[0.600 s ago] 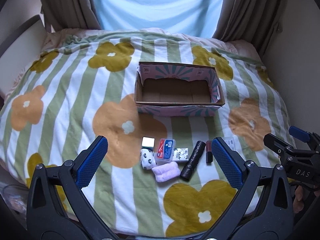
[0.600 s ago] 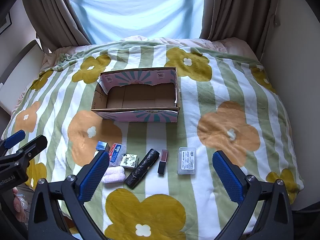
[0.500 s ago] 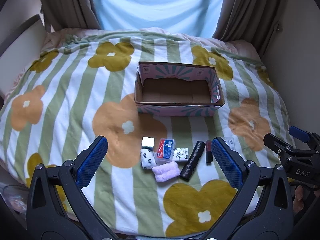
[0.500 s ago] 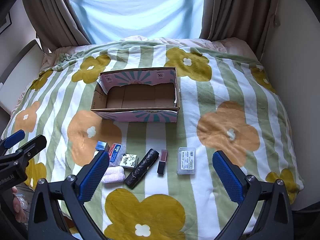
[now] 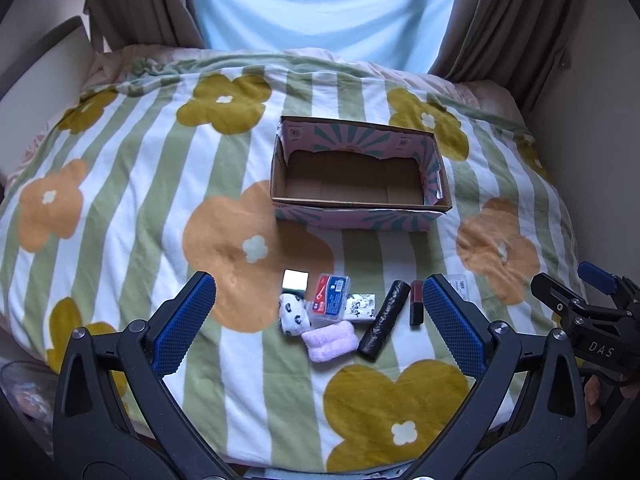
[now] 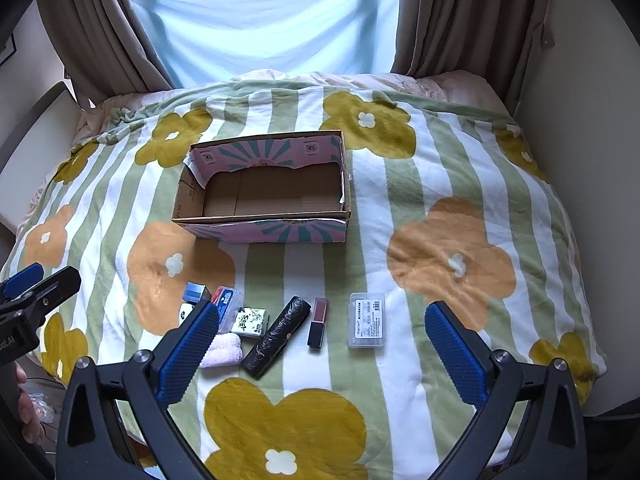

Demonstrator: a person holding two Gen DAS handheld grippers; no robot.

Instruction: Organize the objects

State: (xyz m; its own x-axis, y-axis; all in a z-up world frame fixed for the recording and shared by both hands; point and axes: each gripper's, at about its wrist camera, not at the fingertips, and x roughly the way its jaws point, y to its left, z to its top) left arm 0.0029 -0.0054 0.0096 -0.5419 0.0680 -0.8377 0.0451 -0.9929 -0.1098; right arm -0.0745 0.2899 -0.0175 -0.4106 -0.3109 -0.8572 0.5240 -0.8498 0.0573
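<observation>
both grippers are hanging low over the near edge of the bed (image 6: 460,184), and neither is touching anything. the left gripper (image 5: 320,316) is gaping wide with nothing between its blue pads, and the right gripper (image 6: 322,350) is spread just as wide and is likewise carrying nothing. they are sitting side by side, probably so that each can take the items nearest it.

the small things are lying in a loose row on the flowered blanket, near the grippers: a little mirrored cube (image 5: 295,280), a panda-print roll (image 5: 294,314), a clear case with a red and blue card (image 5: 329,300), a printed packet (image 5: 362,307), a pink fluffy cloth (image 5: 330,340), a black roll (image 6: 278,336), a dark red lipstick (image 6: 318,322) and, a little apart on the right, a clear labelled case (image 6: 367,320).

the cardboard box (image 6: 264,234) is standing open farther back, well apart from the row. its brown floor is showing bare, with nothing in it, so the sorting is looking not yet begun.
</observation>
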